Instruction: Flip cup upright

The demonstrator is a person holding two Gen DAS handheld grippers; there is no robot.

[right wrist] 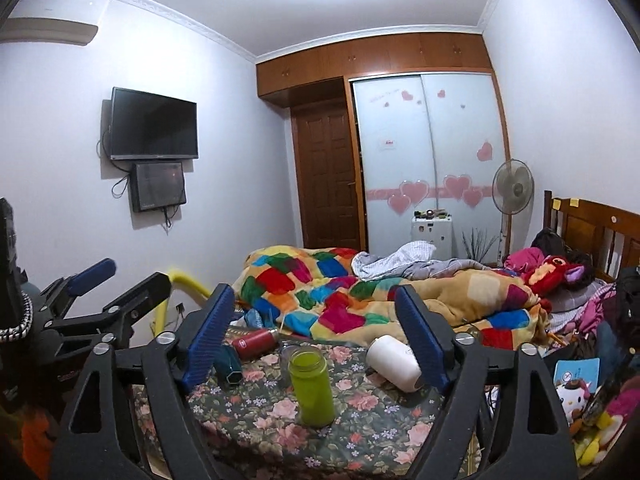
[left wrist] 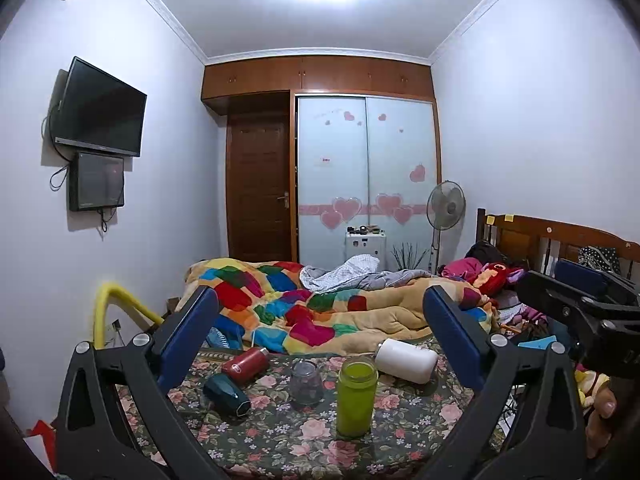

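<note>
left wrist view shows my left tool (left wrist: 320,300) with its blue ribbed pads spread wide apart and holding nothing, hovering above a tabletop (left wrist: 400,428) covered in a dark floral cloth. right wrist view shows my right tool (right wrist: 316,300) likewise spread apart and empty, with the left tool visible off to its left side. five drinking vessels sit on the cloth: a green cup (left wrist: 356,396) of translucent plastic stands upright near the front, and a small clear glass cup (left wrist: 306,380) stands just beside it. three lie on their sides: a smooth white cup (left wrist: 406,360) at the right, a red metal bottle (left wrist: 245,364) at the back left, and a dark teal faceted bottle (left wrist: 226,394) in front of it. i judge the white cup, nearest my right tool, to be the likely one to flip, though the pictures alone do not settle that. its glossy round body could roll away on the soft cloth if a pad nudges it before both pads close, and it looks slippery enough to twist in the grip while being turned. swinging it upright could also knock over the green cup, which stands near. behind the tabletop is a bed (right wrist: 400,300) heaped with a plush patchwork blanket.
</note>
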